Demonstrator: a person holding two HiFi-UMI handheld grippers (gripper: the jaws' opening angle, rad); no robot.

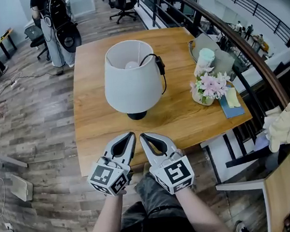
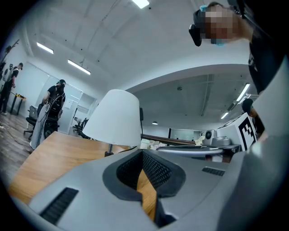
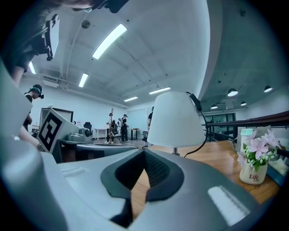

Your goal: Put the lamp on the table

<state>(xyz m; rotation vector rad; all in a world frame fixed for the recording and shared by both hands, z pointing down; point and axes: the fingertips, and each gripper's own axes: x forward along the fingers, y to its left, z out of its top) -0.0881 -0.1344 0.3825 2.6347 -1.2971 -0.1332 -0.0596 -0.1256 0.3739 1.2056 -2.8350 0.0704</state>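
Right gripper jaws together, lamp upright on table

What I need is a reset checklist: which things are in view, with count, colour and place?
shaded table lamp: one, white with black base, table's middle
square wooden table: one, light brown, before the person
vase of flowers: one, pink and cream, table's right side
flat book: one, blue, table's right edge
crumpled cloth: one, cream, right of the table
left gripper: one, grey, shut, table's near edge
right gripper: one, grey, shut, beside the left
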